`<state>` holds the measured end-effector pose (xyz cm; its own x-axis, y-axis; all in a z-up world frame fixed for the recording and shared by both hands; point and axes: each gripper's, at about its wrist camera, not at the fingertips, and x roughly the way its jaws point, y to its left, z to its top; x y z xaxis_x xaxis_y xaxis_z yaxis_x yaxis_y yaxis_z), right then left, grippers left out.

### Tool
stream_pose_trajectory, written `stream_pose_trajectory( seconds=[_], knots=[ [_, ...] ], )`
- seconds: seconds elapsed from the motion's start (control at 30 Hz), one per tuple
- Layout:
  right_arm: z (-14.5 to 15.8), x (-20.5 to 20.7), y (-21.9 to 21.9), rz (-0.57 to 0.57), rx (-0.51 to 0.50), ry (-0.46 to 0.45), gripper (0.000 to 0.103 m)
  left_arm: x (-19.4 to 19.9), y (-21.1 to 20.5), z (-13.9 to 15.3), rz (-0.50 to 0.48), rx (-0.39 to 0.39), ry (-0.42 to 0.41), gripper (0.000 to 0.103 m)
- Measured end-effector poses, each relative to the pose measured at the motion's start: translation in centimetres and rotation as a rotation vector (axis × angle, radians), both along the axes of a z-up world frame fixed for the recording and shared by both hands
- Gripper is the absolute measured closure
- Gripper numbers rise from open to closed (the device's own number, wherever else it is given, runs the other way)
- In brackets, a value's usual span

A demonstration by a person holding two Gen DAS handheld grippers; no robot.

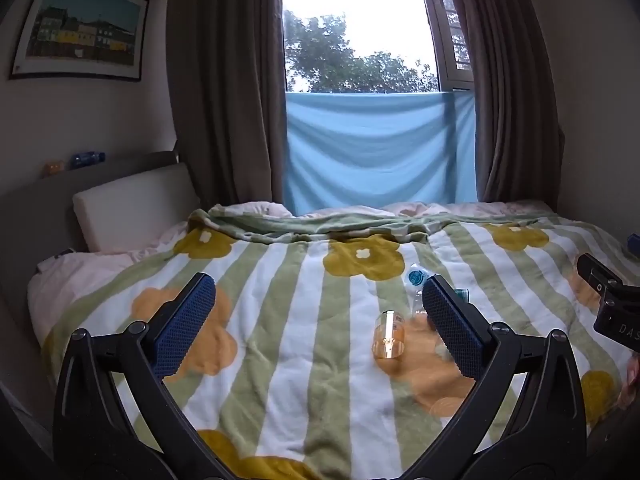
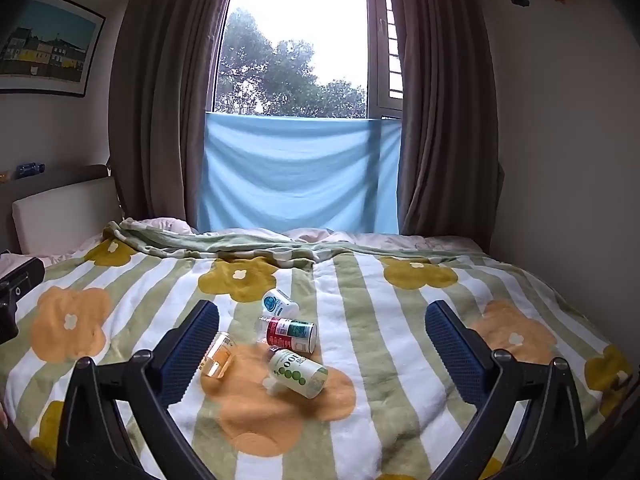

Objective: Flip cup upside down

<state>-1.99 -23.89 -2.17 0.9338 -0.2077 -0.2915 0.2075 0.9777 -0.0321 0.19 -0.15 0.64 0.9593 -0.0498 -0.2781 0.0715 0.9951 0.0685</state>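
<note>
A small clear orange-tinted cup (image 1: 388,335) stands on the flowered blanket, just left of my left gripper's right finger; in the right wrist view the cup (image 2: 218,355) sits close to the right gripper's left finger. My left gripper (image 1: 319,300) is open and empty above the blanket, with the cup ahead and to the right. My right gripper (image 2: 322,330) is open and empty, held above the bed behind the cup and bottles. Which way the cup's mouth faces is unclear.
Three plastic bottles lie on the blanket by the cup: a blue-labelled one (image 2: 280,303), a red-and-green one (image 2: 290,332) and a green-dotted one (image 2: 298,372). A white cushion (image 1: 132,208) leans at the headboard. Curtains and a blue cloth (image 1: 376,148) hang behind the bed.
</note>
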Motion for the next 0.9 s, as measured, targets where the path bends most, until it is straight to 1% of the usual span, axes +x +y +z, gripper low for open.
stream_pose_trajectory(
  seconds=[0.3,0.9],
  knots=[
    [0.1,-0.1,-0.8,-0.006,0.011,-0.013,0.0,-0.2,-0.1,-0.3,-0.006,-0.021,0.002,0.0],
    [0.4,-0.2,-1.0,-0.004,0.015,-0.02,0.0,-0.7,0.1,0.1,-0.005,-0.027,-0.003,0.0]
  ],
)
